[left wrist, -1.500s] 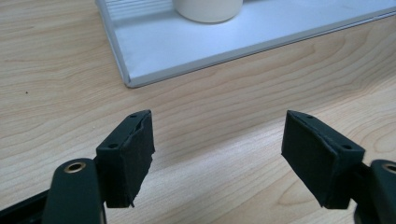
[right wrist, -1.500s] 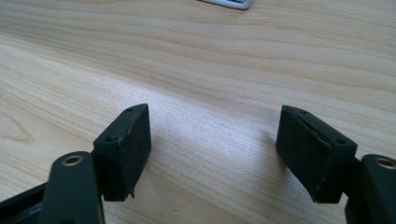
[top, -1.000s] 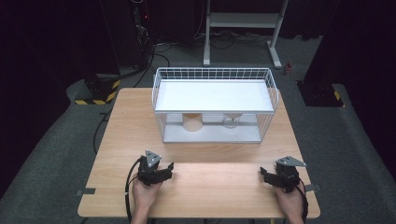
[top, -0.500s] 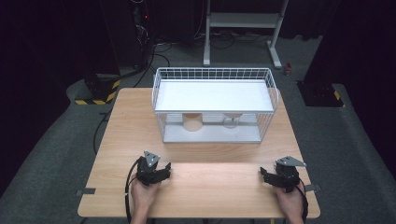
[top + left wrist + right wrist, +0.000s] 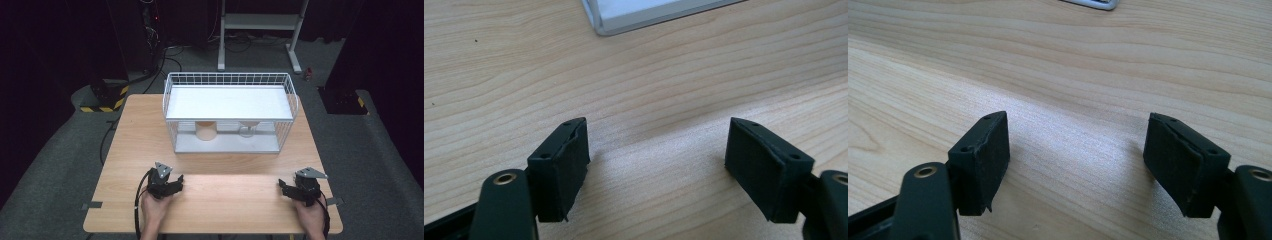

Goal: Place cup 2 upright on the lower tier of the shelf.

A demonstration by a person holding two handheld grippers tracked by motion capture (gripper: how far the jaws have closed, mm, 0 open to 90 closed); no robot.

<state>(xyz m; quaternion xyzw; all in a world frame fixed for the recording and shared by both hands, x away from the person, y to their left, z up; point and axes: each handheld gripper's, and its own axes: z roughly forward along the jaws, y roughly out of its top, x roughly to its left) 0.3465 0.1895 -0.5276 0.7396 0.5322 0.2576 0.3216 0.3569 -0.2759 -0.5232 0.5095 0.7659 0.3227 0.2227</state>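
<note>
At the near left of the wooden table (image 5: 150,130), the left gripper (image 5: 171,184) rests low over bare wood with its jaws standing wide and nothing between its pads (image 5: 566,167). Farther in and slightly right, at the table's middle, stands the white wire rack (image 5: 230,80) — a flat white shelf on top and, in the open space beneath it, a tan cup (image 5: 205,130) on the left and a clear glass (image 5: 247,128) just right of it, the two close but apart. At the near right, the right gripper (image 5: 283,187) also sits by the table's edge, jaws parted wide and empty. The work in hand looks like a reach for one of the two vessels under the shelf — so the gripper should probably travel low and level to slip below the shelf's front wire, and square its jaws around one vessel without nudging its neighbour.
</note>
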